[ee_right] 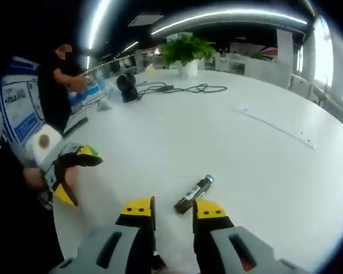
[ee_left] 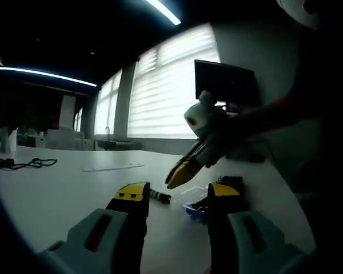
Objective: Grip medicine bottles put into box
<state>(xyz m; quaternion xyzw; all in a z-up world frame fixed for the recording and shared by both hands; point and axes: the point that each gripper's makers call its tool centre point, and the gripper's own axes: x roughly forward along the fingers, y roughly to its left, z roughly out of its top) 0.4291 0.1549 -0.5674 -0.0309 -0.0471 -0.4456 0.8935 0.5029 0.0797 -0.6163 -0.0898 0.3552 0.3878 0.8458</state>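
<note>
Right gripper has its yellow-tipped fingers parted with nothing between them, hovering just over the white desk. Right past the tips lies a bottle, a thin dark vial on its side with a pale label and a bluish cap pointing away. The left gripper comes in from the left edge, fingers spread, nothing in them. Further out there's a black cable, a potted plant and a person standing at the far left side. In the left gripper view, the left gripper fingers are apart and empty too, and the same bottle sits between and just beyond them. The right gripper hangs above it from the right. Next to the right finger there's something blue and clear, maybe the box, can't tell. Behind: a dark monitor, window blinds, another cable off left.
</note>
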